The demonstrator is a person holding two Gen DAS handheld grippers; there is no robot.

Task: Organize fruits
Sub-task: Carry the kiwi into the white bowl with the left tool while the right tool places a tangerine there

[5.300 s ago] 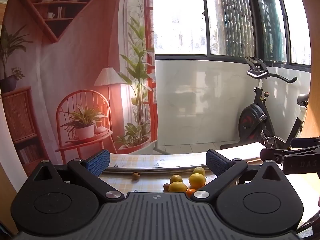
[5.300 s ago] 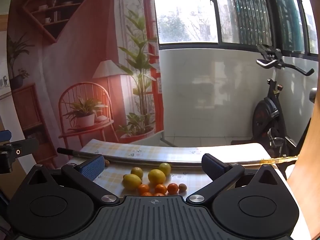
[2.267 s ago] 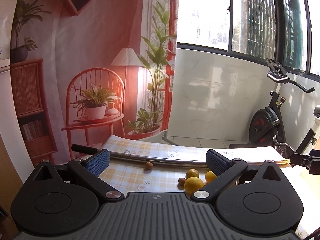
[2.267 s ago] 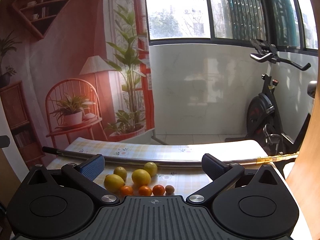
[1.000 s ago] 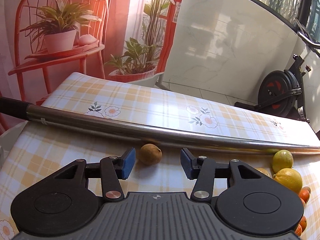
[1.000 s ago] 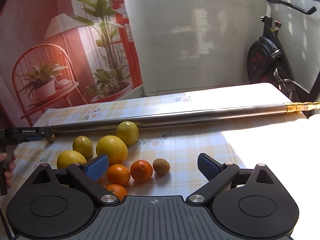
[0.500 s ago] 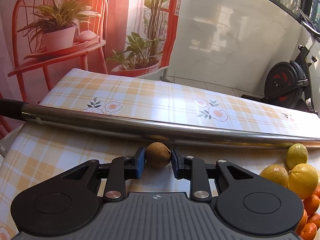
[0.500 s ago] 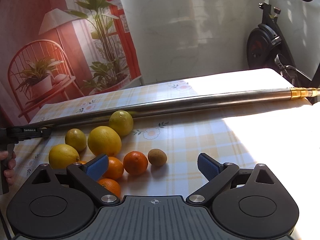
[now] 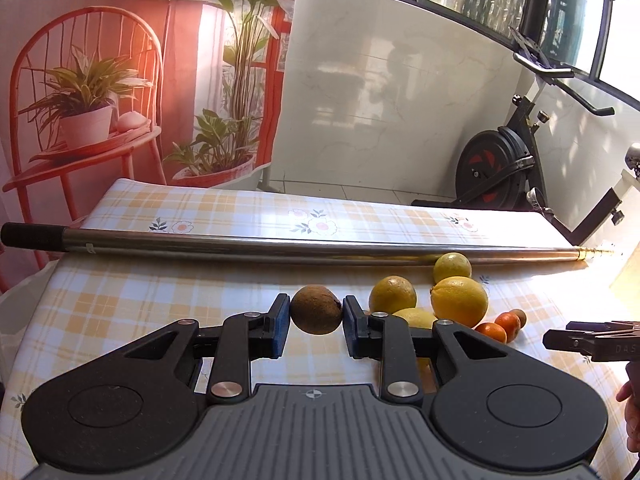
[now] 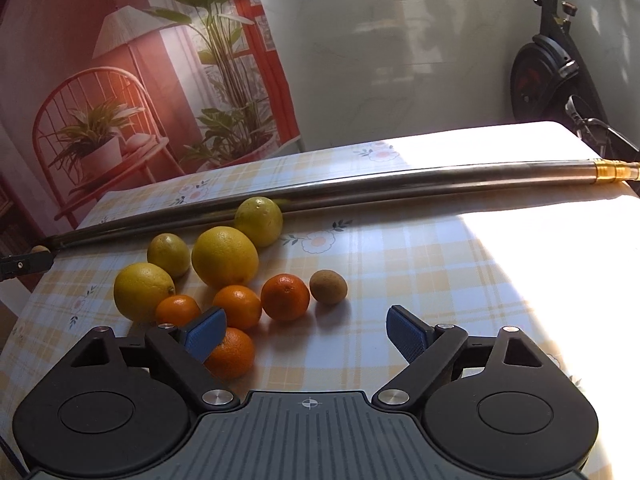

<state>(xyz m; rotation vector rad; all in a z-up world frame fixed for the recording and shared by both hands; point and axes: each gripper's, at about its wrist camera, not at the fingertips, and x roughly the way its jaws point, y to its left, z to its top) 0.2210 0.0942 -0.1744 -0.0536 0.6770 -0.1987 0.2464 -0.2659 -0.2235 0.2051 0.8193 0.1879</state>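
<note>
While the left gripper (image 9: 316, 322) pinches a brown kiwi (image 9: 316, 309) between its blue-padded fingers (image 9: 280, 320), raised slightly over the checked surface (image 9: 120, 304), the right gripper (image 10: 307, 330) hovers with fingers spread wide above a cluster of fruit: yellow lemons (image 10: 224, 256), small oranges (image 10: 285, 297) and a second brown kiwi (image 10: 328, 287) just right of them. Behind the cluster, a long metal pole (image 10: 400, 188) lies across the surface, one lemon touching it.
</note>
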